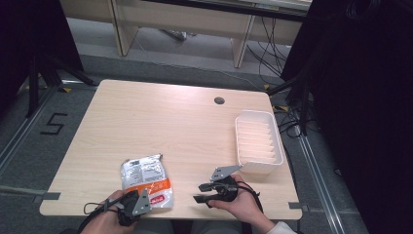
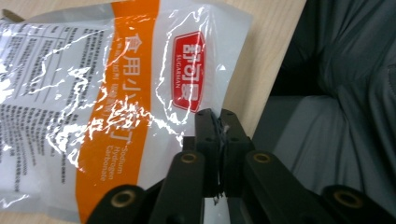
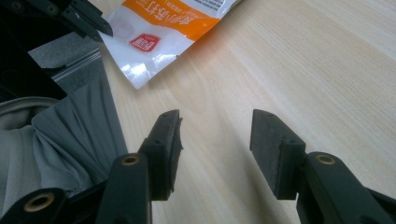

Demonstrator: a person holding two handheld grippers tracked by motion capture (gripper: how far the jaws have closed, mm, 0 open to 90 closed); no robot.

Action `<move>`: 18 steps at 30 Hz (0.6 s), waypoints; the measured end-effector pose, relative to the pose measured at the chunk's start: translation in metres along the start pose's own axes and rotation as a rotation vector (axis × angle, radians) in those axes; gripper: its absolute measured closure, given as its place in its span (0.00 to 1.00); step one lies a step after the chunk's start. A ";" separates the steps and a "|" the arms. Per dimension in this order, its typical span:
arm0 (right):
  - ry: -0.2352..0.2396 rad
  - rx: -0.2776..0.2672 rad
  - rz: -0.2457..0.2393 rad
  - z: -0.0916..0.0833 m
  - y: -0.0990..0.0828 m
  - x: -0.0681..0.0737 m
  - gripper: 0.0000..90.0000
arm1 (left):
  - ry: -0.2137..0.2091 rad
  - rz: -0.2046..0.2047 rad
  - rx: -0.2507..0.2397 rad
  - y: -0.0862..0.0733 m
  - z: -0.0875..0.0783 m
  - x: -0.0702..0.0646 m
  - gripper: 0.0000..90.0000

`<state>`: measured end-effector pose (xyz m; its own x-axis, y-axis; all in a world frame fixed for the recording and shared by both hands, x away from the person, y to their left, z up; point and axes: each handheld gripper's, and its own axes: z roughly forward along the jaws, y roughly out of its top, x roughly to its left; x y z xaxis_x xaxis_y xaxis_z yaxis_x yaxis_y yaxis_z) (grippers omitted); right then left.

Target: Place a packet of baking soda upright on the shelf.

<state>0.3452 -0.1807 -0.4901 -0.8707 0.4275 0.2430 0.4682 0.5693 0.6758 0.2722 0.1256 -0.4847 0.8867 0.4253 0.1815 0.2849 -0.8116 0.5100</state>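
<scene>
A grey floor with dark cables runs behind a pale wood-grain table [image 1: 160,117], rectangular with rounded corners and a small round cable hole near its far edge. A "5" is marked in black on the floor to the left.

On the table's right side sits a white plastic tray [image 1: 258,142], oblong with rounded corners and a ribbed bottom.

Near the front edge, left of centre, lies a flat plastic pouch [image 1: 146,181], glossy and crinkled, white with a broad orange band. In the left gripper view, a red label on it reads "SUGARMAN" beside large Chinese characters, and small print on the orange band reads "Sodium Hydrogen Carbonate"; the dense black text on the white part is too small to read.

The left gripper [image 2: 218,122], black with brass-coloured pins, has its jaws pressed together on the pouch's near corner, the thin film pinched between them at the table's edge.

The right gripper [image 3: 215,140], held just right of the pouch over bare wood, has its jaws spread well apart with nothing between them. Its pads [image 3: 171,135] look rubbery, though their surface is hard to judge.
</scene>
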 end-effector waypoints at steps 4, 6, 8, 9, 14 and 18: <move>-0.007 -0.008 -0.005 0.000 0.001 0.000 0.59 | 0.000 -0.003 -0.017 0.002 -0.006 0.002 1.00; -0.008 -0.008 -0.017 -0.001 0.002 -0.002 0.59 | -0.003 -0.008 -0.029 0.004 -0.010 0.005 1.00; -0.016 -0.025 -0.032 -0.001 0.004 -0.003 0.58 | 0.004 -0.007 -0.043 0.007 -0.016 0.007 1.00; -0.016 -0.011 -0.029 -0.003 0.005 -0.003 0.58 | 0.006 -0.004 -0.045 0.009 -0.019 0.009 1.00; -0.037 0.006 -0.103 -0.006 0.015 0.000 0.54 | 0.002 0.013 -0.039 0.018 -0.029 0.015 1.00; -0.092 0.025 -0.218 -0.013 0.031 0.006 0.53 | 0.013 0.050 -0.054 0.032 -0.035 0.017 1.00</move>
<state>0.3524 -0.1694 -0.4580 -0.9347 0.3543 0.0277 0.2751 0.6721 0.6874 0.2838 0.1207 -0.4356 0.8944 0.3904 0.2181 0.2202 -0.8091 0.5449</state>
